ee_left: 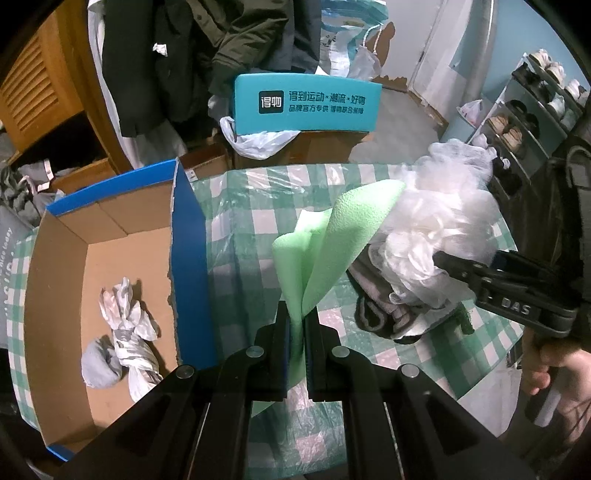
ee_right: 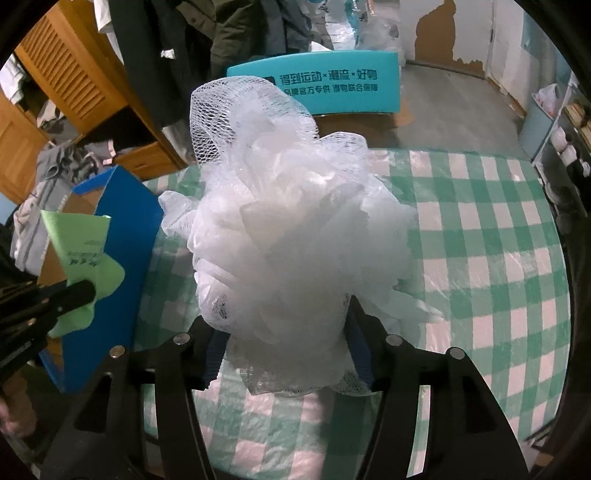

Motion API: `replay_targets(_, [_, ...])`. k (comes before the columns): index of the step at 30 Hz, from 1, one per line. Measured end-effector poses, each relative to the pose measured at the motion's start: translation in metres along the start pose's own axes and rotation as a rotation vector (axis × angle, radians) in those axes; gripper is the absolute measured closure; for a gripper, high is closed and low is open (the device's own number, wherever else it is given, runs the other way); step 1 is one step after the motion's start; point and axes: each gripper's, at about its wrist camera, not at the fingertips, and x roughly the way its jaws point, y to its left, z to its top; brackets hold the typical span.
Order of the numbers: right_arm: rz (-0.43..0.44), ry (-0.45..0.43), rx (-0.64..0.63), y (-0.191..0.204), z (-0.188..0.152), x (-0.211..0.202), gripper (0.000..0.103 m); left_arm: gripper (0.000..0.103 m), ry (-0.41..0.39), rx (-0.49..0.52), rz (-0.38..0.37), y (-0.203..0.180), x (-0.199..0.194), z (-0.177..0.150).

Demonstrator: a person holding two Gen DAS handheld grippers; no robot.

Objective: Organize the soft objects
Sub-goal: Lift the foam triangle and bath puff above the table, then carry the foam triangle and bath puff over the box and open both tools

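From the left wrist camera, the left gripper (ee_left: 296, 325) has its fingers clenched on a light green cloth (ee_left: 332, 243), which rises from between them and fans out above the bench (ee_left: 251, 229). The bench wears a green-and-white checked cover under clear plastic film. To the left on it lies an open cardboard box with blue outer walls (ee_left: 190, 266); inside are a crumpled white-and-grey bundle (ee_left: 129, 325) and a grey rolled sock (ee_left: 99, 363). To the right, the right gripper (ee_left: 443, 264), held by a hand (ee_left: 546, 369), reaches into a white mesh bath pouf (ee_left: 436, 218), which sits over dark grey-and-white knitted socks (ee_left: 384, 314) lying on the bench. Beyond the bench stand a teal box printed with Chinese characters (ee_left: 306, 103), hanging dark coats (ee_left: 192, 55), a louvred wooden cabinet (ee_left: 33, 96) and a shoe rack (ee_left: 528, 114) against a pale blue wall. From the right wrist camera, the bath pouf (ee_right: 288, 236) fills the centre, sitting between the parted fingers of the right gripper (ee_right: 284, 354); whether the fingers press on it cannot be told. The checked bench (ee_right: 480, 240) stretches to the right. At the left edge, the left gripper (ee_right: 79, 293) pinches the green cloth (ee_right: 85, 251) in front of the blue box wall (ee_right: 118, 236). The teal box (ee_right: 354, 88), the cabinet (ee_right: 70, 77) and a wall with peeling paint (ee_right: 443, 33) lie behind.
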Motion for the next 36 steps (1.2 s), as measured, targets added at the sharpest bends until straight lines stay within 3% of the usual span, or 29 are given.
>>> replay_targets(3, [-0.023,-0.001,-0.012,0.002,-0.002,0.004,0.067,0.096,0.003,-0.004,0.003,0.003,0.001,-0.001])
replay_targets(8, [-0.073,-0.062,-0.067,0.014,-0.004,-0.011,0.077,0.096,0.008,-0.019,0.007,0.008,0.000,-0.001])
replay_targets(19, [-0.078,-0.139,-0.047,0.016,-0.004,-0.040,0.078,0.096,-0.038,-0.013,0.018,0.010,-0.021,-0.001])
replay_targets(36, [-0.008,-0.222,-0.139,0.061,-0.003,-0.076,0.079,0.096,-0.088,-0.044,0.042,0.028,-0.047,-0.006])
